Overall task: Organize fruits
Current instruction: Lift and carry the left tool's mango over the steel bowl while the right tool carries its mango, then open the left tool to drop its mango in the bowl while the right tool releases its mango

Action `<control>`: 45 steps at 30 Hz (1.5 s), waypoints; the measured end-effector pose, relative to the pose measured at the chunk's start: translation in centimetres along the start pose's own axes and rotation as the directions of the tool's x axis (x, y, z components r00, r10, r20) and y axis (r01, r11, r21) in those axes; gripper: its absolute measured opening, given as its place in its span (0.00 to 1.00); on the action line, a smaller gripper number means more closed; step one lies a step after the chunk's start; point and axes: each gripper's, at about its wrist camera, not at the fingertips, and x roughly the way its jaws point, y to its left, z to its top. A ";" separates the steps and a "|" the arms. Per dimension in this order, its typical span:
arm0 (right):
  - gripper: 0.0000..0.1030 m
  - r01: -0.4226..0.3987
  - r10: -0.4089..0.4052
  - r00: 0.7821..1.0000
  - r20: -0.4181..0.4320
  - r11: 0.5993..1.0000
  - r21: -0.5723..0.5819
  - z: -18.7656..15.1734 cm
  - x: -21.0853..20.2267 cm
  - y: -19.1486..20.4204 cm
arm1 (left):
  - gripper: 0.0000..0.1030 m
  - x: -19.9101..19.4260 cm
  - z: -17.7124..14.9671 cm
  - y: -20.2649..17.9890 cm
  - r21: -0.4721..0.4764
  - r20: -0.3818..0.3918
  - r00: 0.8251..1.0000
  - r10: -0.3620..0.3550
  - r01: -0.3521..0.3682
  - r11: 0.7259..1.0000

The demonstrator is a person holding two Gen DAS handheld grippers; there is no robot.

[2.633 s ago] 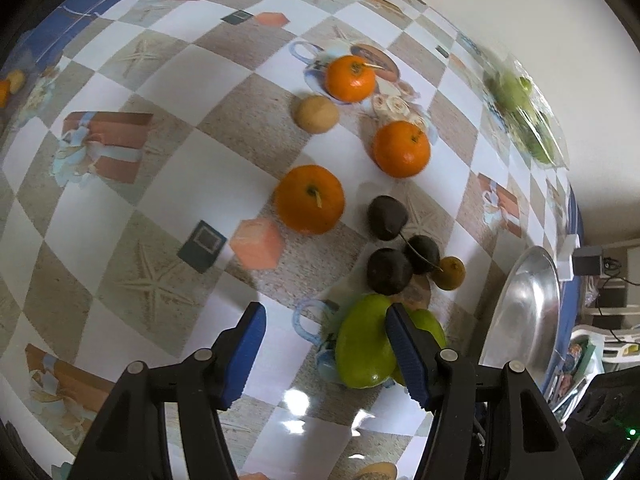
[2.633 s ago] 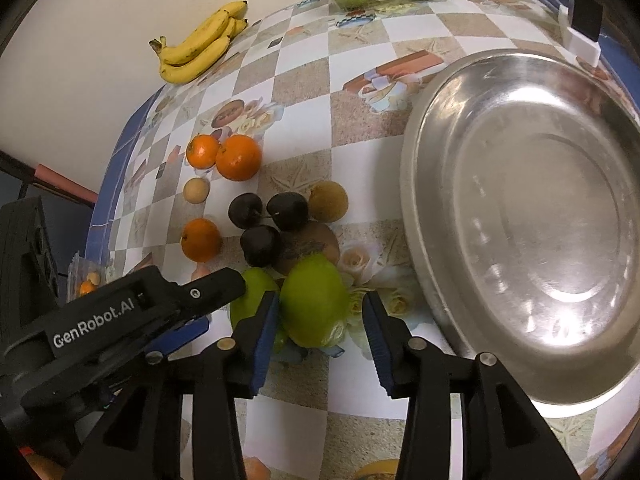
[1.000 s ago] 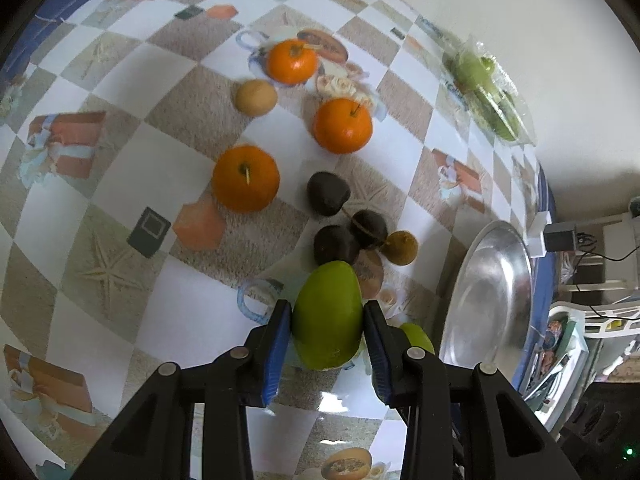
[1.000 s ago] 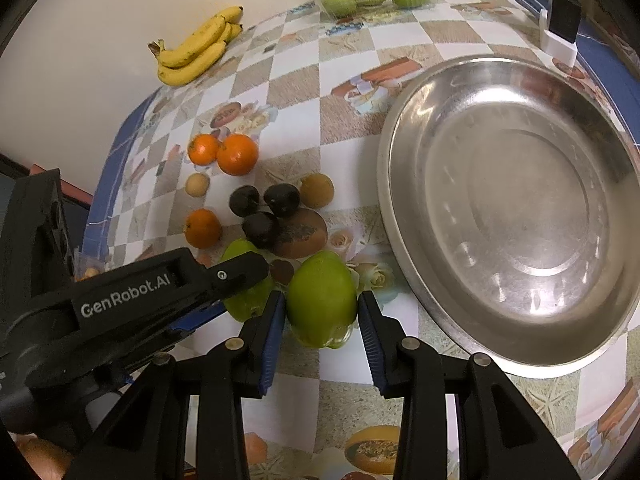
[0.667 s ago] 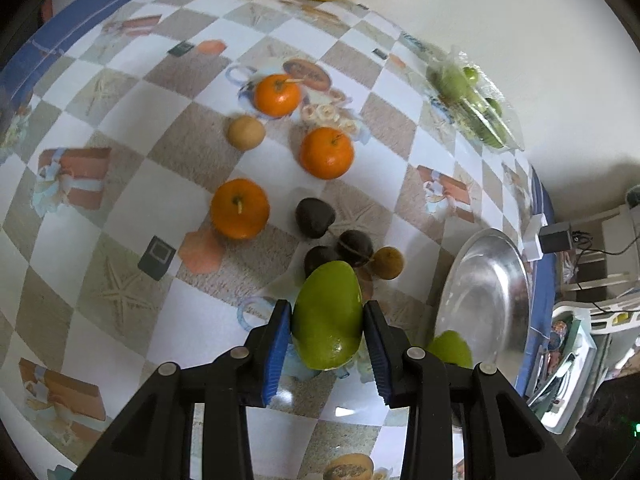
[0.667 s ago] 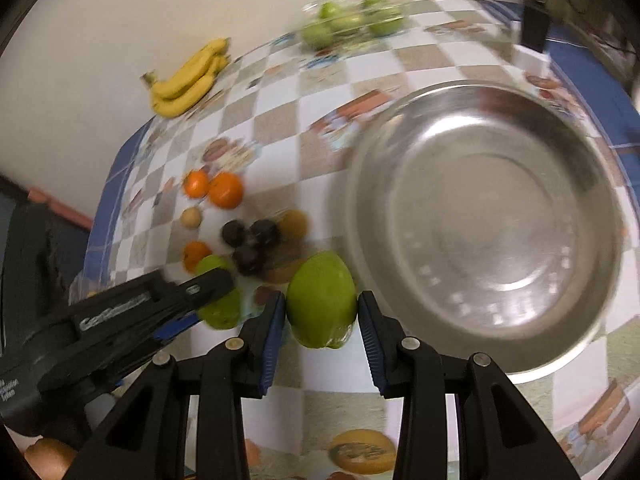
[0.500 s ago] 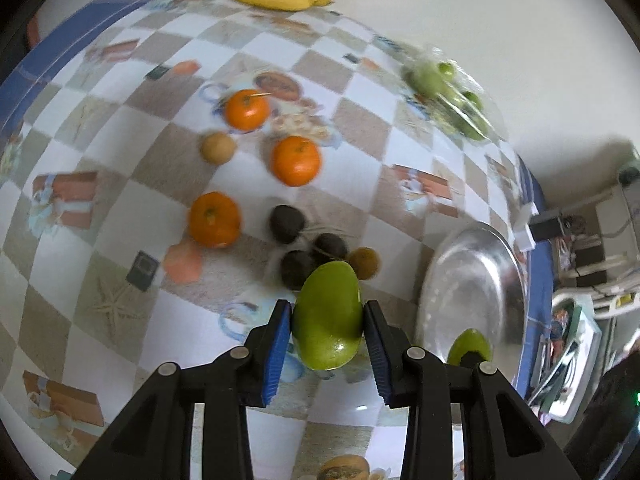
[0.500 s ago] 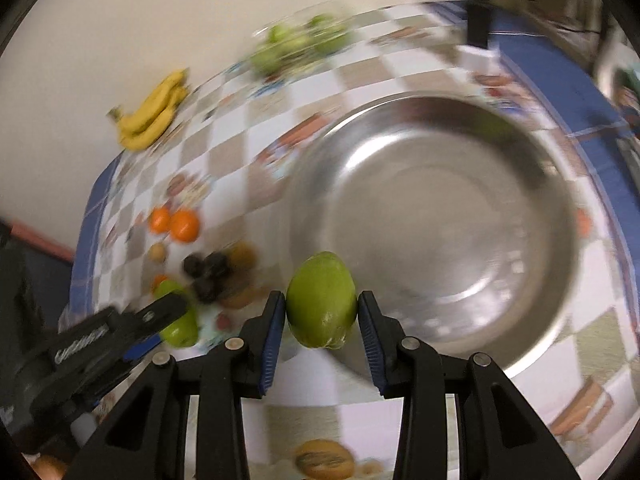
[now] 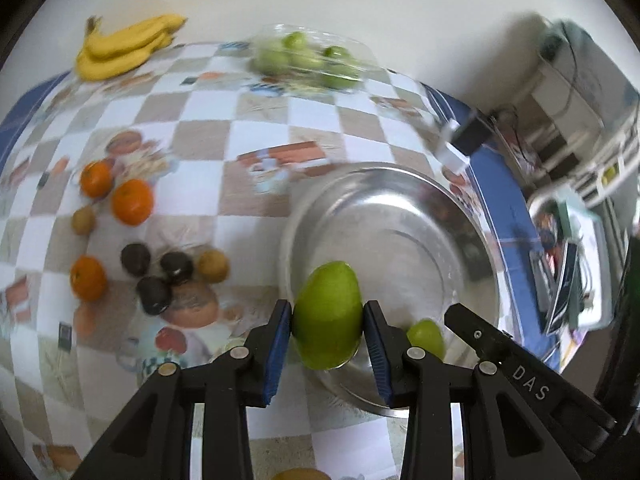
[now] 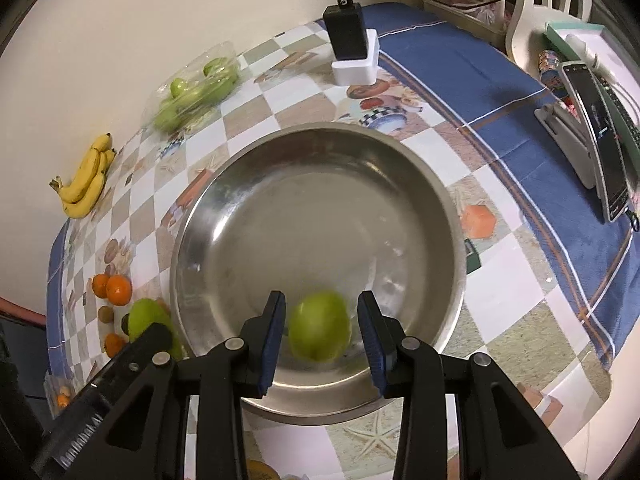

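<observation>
My left gripper (image 9: 326, 312) is shut on a green mango (image 9: 328, 316) and holds it over the near left rim of the steel bowl (image 9: 400, 172). A second green mango (image 10: 320, 326) looks blurred and small low inside the bowl (image 10: 440, 200), between the fingers of my right gripper (image 10: 322, 312). A gap shows on both sides of it, so that gripper is open. In the left wrist view this mango (image 9: 426, 338) sits in the bowl beside a right finger (image 9: 480, 336). In the right wrist view the left gripper's mango (image 10: 146, 320) hangs at the bowl's left.
Left of the bowl lie oranges (image 9: 132, 202), dark fruits (image 9: 154, 294) and small brown fruits (image 9: 214, 266). Bananas (image 10: 86, 184) and a bag of green fruit (image 10: 192, 92) sit along the wall. A black charger (image 10: 350, 48) and a phone on a stand (image 10: 600, 128) stand right of the bowl.
Both grippers lifted their mangoes off the table and carried them right to the bowl. The right mango, gripped until half a second ago, has now come free of the pads into the bowl.
</observation>
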 end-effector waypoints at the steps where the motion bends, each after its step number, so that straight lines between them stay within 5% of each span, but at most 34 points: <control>1: 0.38 0.007 -0.007 1.000 -0.004 1.000 -0.004 0.0 0.2 0.0 | 0.38 0.3 0.0 -0.2 0.009 -0.002 1.000 0.004 -0.004 1.000; 18: 0.38 -0.007 0.007 0.999 -0.041 1.000 -0.007 -0.3 1.1 0.3 | 0.39 1.0 0.0 -0.2 0.027 -0.012 1.000 0.010 -0.009 1.000; 22: 0.38 -0.015 0.015 0.999 -0.041 1.000 -0.005 -0.3 1.1 0.4 | 0.41 0.9 0.2 0.8 -0.010 -0.024 0.998 0.057 -0.058 0.998; 25: 0.39 -0.021 0.021 0.999 -0.049 1.000 -0.004 -0.3 1.2 0.5 | 0.51 0.7 0.1 2.0 -0.055 -0.041 0.991 0.126 -0.128 0.990; 31: 0.63 -0.003 0.001 0.997 -0.075 1.000 -0.017 -0.4 1.9 0.9 | 0.82 0.6 0.0 4.4 -0.114 -0.049 0.966 0.253 -0.257 0.960; 35: 0.70 0.022 -0.025 0.997 -0.079 0.999 -0.045 -0.4 2.2 1.4 | 1.00 0.6 0.0 5.5 -0.128 -0.038 0.949 0.313 -0.315 0.940; 45: 0.89 -0.022 0.015 0.998 -0.058 0.992 -0.122 -0.7 2.3 2.9 | 1.00 -0.3 0.5 6.9 -0.131 0.011 0.940 0.342 -0.338 0.932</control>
